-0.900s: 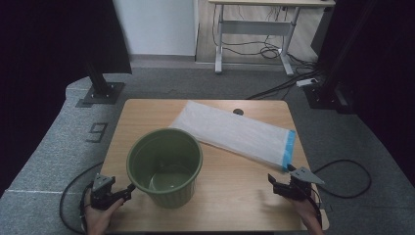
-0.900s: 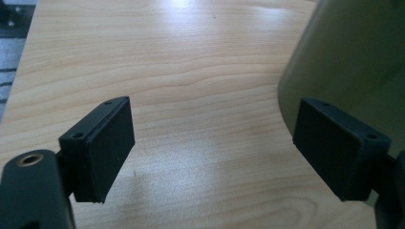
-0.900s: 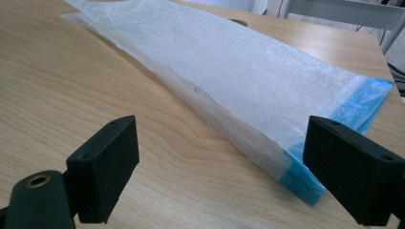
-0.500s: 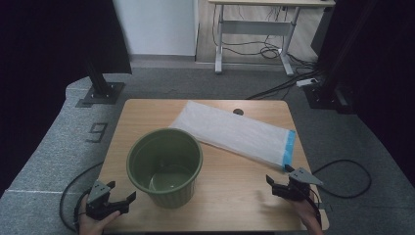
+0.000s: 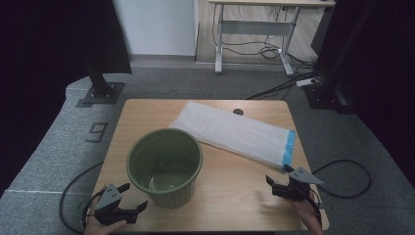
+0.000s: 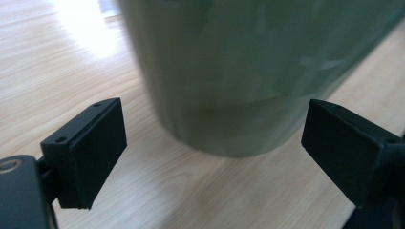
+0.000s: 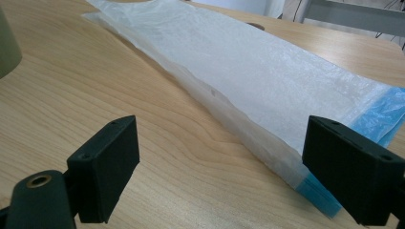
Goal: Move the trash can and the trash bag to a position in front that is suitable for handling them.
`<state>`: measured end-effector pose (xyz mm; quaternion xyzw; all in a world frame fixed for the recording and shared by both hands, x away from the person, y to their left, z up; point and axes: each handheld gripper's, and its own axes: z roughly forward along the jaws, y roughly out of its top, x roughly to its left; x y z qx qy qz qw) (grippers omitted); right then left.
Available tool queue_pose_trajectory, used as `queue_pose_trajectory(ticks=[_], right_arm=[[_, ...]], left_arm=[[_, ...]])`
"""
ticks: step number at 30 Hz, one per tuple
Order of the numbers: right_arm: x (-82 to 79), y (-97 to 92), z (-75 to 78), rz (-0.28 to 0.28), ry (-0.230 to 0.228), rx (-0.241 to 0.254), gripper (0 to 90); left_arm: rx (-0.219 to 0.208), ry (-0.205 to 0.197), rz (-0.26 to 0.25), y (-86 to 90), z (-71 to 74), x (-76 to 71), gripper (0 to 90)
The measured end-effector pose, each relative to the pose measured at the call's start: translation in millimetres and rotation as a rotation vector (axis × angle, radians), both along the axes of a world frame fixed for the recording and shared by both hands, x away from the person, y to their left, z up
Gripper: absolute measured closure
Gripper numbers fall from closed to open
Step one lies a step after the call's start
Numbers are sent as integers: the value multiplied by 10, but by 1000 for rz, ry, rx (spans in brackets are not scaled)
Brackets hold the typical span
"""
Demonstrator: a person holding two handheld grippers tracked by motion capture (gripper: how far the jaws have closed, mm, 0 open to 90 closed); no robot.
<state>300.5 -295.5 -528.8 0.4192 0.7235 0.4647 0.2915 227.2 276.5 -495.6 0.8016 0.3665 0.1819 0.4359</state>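
At about seven o'clock on the tabletop, the left gripper sat in a hand at the near edge, its jaws spread wide with nothing between them. The left gripper view showed the black, blocky jaws flanking the foot of the green bucket, near it but not touching.

The green bucket stood upright left of centre, a round, smooth-walled plastic pail of olive green, slightly tapered toward its base. Its inside looked bare apart from a glossy sheen on the bottom.

From twelve o'clock slanting toward four o'clock lay the white bag, a flat, long, folded sheet of thin, crinkly, translucent plastic with a blue band at its right end. It lay apart from the bucket.

At about five o'clock, the right gripper rested in a hand, its jaws likewise parted and empty. In the right gripper view the white bag lay just ahead on pale, grained wood.
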Motion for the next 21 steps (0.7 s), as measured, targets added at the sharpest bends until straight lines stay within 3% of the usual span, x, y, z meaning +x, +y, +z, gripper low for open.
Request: queue_pose_trajectory(ticks=[7,21], right_arm=[[-28,1,-2,3,-1,-4,121],[-59,13,7,36,5,20,122]], left_arm=[[67,-20,-70,-238,55,111,57],[38,-31,-126,-496,90,382,81]])
